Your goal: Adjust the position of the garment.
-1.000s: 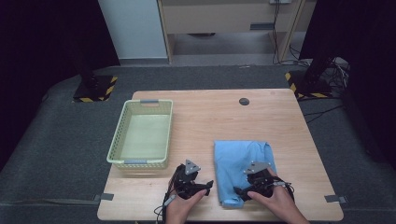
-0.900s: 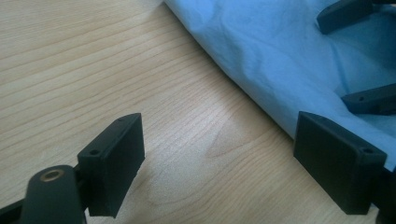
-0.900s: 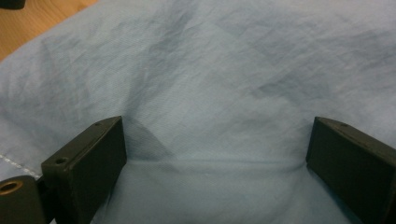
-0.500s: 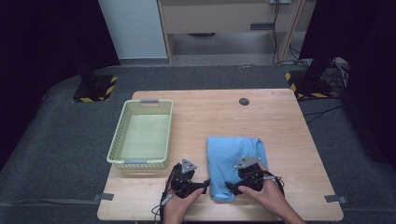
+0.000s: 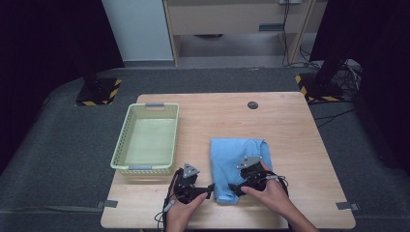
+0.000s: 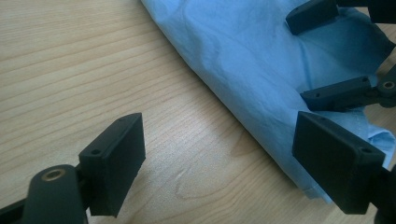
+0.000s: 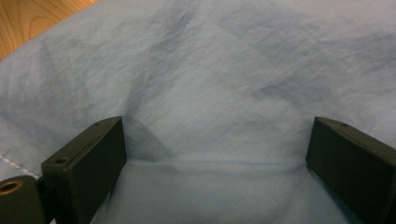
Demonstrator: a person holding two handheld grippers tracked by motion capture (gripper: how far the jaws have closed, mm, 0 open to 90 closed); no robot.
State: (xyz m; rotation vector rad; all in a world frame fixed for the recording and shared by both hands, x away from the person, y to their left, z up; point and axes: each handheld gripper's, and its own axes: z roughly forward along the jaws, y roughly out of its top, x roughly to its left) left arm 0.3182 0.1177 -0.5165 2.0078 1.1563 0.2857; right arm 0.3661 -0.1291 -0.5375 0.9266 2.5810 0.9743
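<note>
A folded light-blue cloth [image 5: 239, 157] lies on the wooden table [image 5: 295, 130], right of the middle near the front. My right gripper [image 5: 234, 186] rests on the cloth's near left corner with its jaws pointing left. In the right gripper view the jaws [image 7: 215, 154] stand wide open, with creased blue cloth [image 7: 210, 84] spread between and beyond them. My left gripper [image 5: 211, 187] sits on the bare wood just left of the cloth and points right at it, open with nothing between its jaws [image 6: 219, 154]. The cloth's edge [image 6: 243, 70] runs close to its right jaw.
A pale green plastic basket [image 5: 145, 168] stands empty at the table's left. A small black round disc [image 5: 252, 105] sits near the far edge. Beyond the cloth the right gripper's open jaws [image 6: 322, 53] show in the left gripper view.
The right gripper has slid left toward the left gripper, and the blue cloth has shifted left with it. The left gripper has stayed in place.
</note>
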